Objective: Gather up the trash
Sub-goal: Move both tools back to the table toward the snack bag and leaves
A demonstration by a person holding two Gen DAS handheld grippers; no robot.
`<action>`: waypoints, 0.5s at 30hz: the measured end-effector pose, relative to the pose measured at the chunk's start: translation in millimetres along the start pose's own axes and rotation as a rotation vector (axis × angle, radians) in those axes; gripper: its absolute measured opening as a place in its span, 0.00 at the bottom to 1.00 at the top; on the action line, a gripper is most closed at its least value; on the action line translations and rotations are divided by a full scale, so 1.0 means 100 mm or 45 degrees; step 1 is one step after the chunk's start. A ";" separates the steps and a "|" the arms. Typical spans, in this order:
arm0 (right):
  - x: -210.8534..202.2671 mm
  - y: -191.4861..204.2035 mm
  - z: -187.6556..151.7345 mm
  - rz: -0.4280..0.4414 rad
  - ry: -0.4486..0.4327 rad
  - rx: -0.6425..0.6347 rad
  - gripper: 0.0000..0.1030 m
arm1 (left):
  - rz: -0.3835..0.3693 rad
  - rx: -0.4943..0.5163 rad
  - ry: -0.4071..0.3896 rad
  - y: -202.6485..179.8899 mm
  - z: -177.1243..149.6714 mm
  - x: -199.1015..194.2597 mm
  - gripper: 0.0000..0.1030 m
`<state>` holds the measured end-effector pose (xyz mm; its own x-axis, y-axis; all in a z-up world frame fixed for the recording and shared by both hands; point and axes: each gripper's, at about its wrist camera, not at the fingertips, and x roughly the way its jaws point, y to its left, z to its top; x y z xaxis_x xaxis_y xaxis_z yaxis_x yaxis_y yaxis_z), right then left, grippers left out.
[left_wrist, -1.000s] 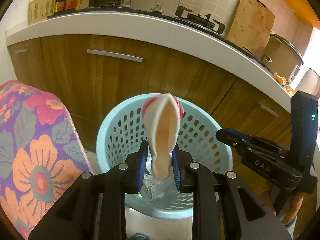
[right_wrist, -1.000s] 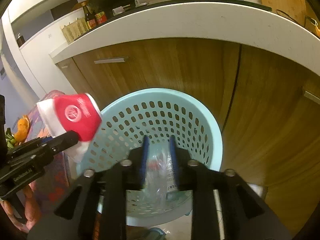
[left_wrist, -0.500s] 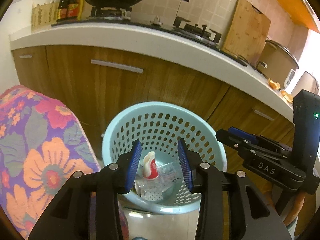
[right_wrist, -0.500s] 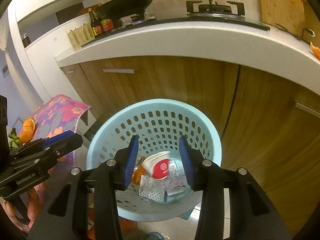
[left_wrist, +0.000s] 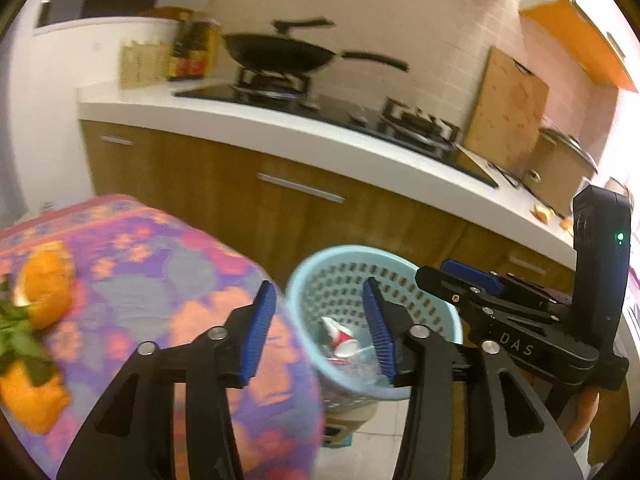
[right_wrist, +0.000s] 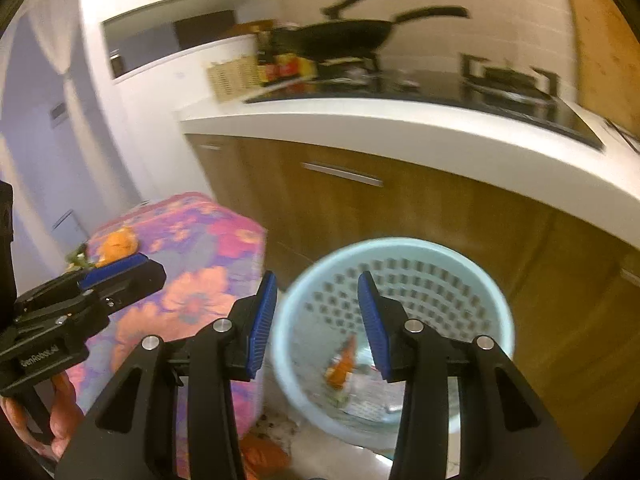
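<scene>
Looking along the left tool, its two blue pads stand apart with nothing gripped, the jaws having just been opening; one pale blue perforated basket sits on the floor ahead and below, seen partly between the pads. One red-and-white paper cup lies inside it on some clear wrapping. Left of the tool is one flowered cloth, carrying two pieces of orange peel and some green leaves. The right tool reaches in from the right edge. Beyond stands one white worktop with one black wok, one wooden cutting board and one lidded pot. From the right tool, its two pads are likewise spread and empty, having opened a little within the last second; the same basket lies just ahead and below, holding one orange scrap among clear wrapping, blurred. The left tool juts in at the left, gripped by a hand, over the flowered cloth, where one orange peel shows.
</scene>
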<state>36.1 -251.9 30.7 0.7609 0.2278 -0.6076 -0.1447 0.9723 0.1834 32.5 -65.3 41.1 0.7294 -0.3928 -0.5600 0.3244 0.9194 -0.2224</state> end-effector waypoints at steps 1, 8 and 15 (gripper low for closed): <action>0.02 0.14 0.02 0.026 0.000 -0.028 0.37 | 0.018 -0.010 -0.014 0.08 0.00 -0.09 0.50; 0.14 1.00 0.09 0.182 0.002 -0.195 0.37 | 0.232 -0.140 -0.117 0.83 -0.08 -0.81 0.56; 0.35 1.87 0.13 0.352 0.012 -0.338 0.37 | 0.500 -0.358 -0.182 1.71 -0.31 -1.46 0.57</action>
<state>43.8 -63.0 53.8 0.6642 0.4828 -0.5707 -0.5035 0.8533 0.1360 -37.0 150.4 60.3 0.8454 0.0030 -0.5342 -0.1516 0.9602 -0.2345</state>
